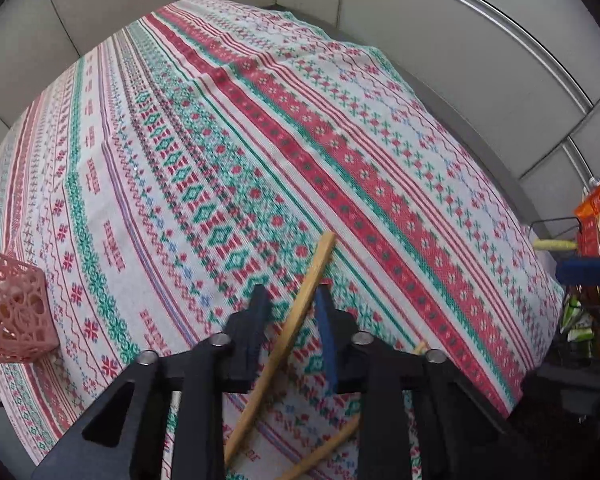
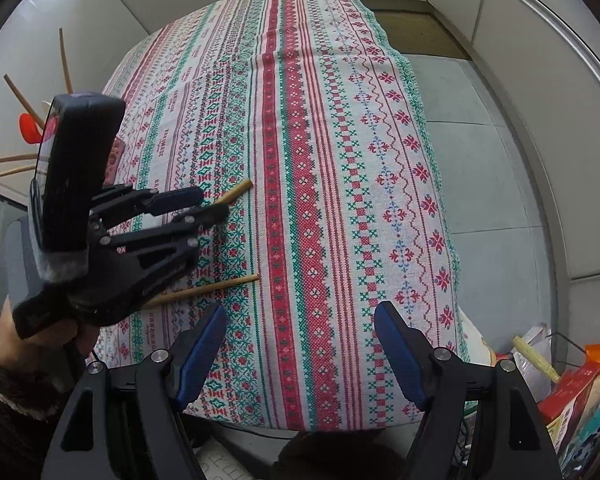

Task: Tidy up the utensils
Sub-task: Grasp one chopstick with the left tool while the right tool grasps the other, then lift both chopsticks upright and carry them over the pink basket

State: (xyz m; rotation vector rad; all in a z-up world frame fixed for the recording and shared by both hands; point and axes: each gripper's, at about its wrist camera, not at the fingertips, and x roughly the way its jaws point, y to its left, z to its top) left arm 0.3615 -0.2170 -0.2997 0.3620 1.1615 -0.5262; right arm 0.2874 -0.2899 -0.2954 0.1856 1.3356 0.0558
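Observation:
My left gripper is closed around a wooden chopstick above the patterned tablecloth; the stick pokes up past the fingertips. It also shows in the right wrist view, with the chopstick tip sticking out. A second chopstick lies on the cloth near the front edge and shows in the left wrist view. A pink lattice holder stands at the left; several chopsticks and a red utensil stick out of it. My right gripper is open and empty above the table's near edge.
Grey partition walls surround the table. A wire basket with snack packets stands on the floor to the right. Grey floor runs along the table's right side.

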